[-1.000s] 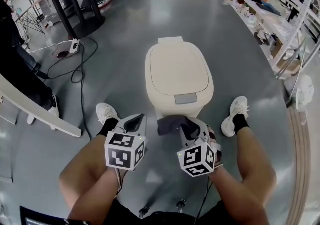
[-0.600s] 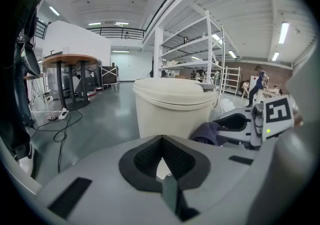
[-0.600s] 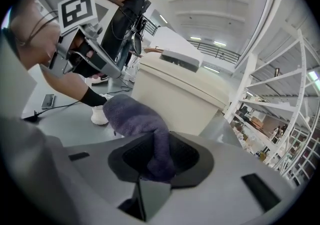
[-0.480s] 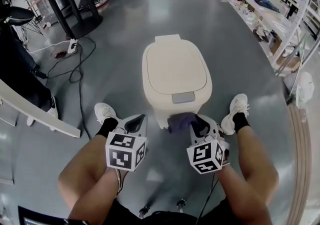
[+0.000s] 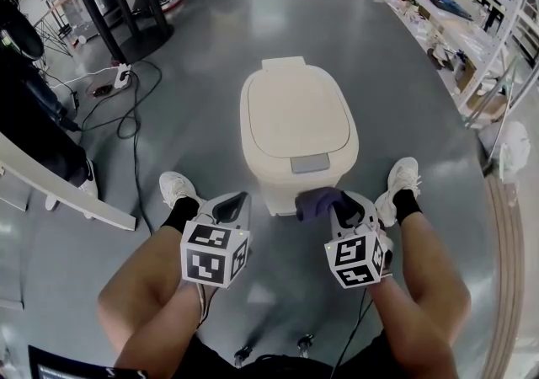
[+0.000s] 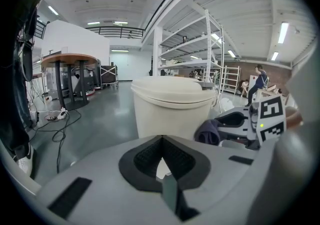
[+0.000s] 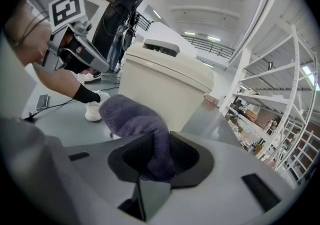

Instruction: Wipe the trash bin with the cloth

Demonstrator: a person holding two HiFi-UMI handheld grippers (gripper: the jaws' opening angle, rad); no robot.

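A cream trash bin (image 5: pixel 296 129) with its lid down stands on the grey floor between the person's feet. My right gripper (image 5: pixel 335 207) is shut on a purple cloth (image 5: pixel 313 200), held low at the bin's front right corner; whether the cloth touches the bin I cannot tell. In the right gripper view the cloth (image 7: pixel 137 121) bulges out of the jaws, with the bin (image 7: pixel 165 89) just beyond. My left gripper (image 5: pixel 229 207) is shut with nothing in it, left of the bin's base. In the left gripper view the bin (image 6: pixel 172 106) stands ahead and the cloth (image 6: pixel 210 131) is at the right.
Black cables (image 5: pixel 126 116) snake over the floor at left, near a table with dark legs (image 5: pixel 118 7). A white board edge (image 5: pixel 67 192) and a standing person (image 5: pixel 25 108) are at far left. Shelving (image 5: pixel 455 7) lines the right side. White shoes (image 5: pixel 177 188) flank the bin.
My right gripper has carried the cloth to the right and slightly forward, along the bin's lower front. The left gripper has stayed where it was.
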